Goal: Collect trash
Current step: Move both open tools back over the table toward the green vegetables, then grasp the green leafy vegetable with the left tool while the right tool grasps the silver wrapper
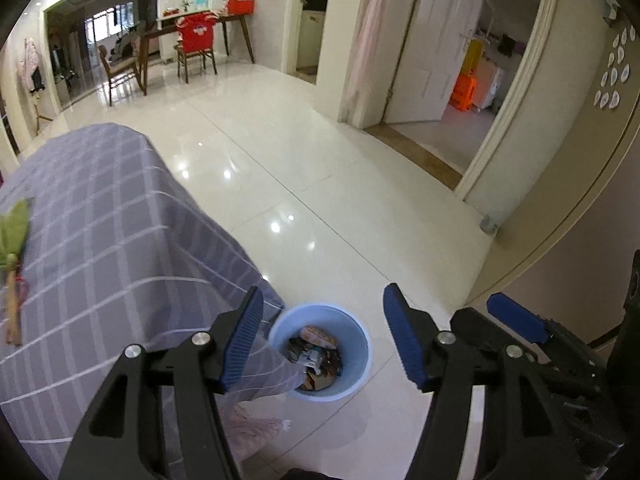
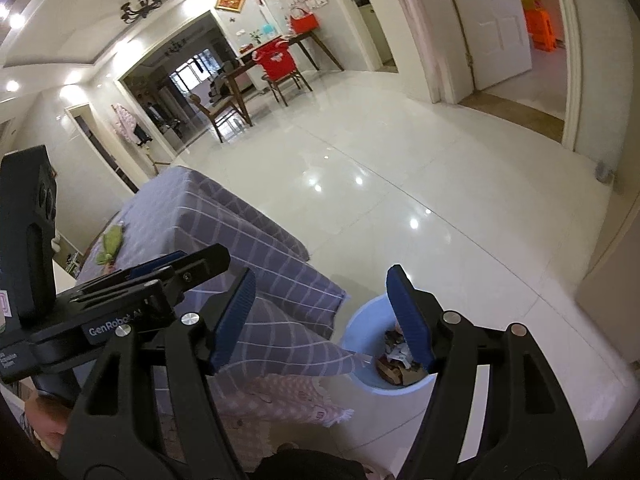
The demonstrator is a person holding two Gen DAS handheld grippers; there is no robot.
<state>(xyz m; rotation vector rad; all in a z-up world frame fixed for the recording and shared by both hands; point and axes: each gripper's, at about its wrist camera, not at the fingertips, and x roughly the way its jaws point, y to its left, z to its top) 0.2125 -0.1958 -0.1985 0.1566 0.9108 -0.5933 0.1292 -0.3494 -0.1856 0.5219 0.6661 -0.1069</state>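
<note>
On the white floor [image 1: 320, 152], just beside a table draped with a grey checked cloth [image 1: 100, 240], a pale blue bin [image 1: 352, 376] is seen, filled with trash [image 1: 316, 360] of paper and wrappers. One hanging corner of the cloth reaches over the rim of the bin. Pink fabric [image 2: 288, 400] is lying under the table. Far behind, a chair with a red cover [image 1: 196, 36] is placed at a wooden table. Only in the right view are a chandelier [image 2: 142, 0] and a bare hand [image 2: 48, 432] shown; a green thing [image 1: 14, 232] on the cloth is shown larger in the left view. The left gripper [image 1: 320, 340] and the right gripper [image 2: 324, 316] are held with jaws wide apart; nothing is gripped or touched.
</note>
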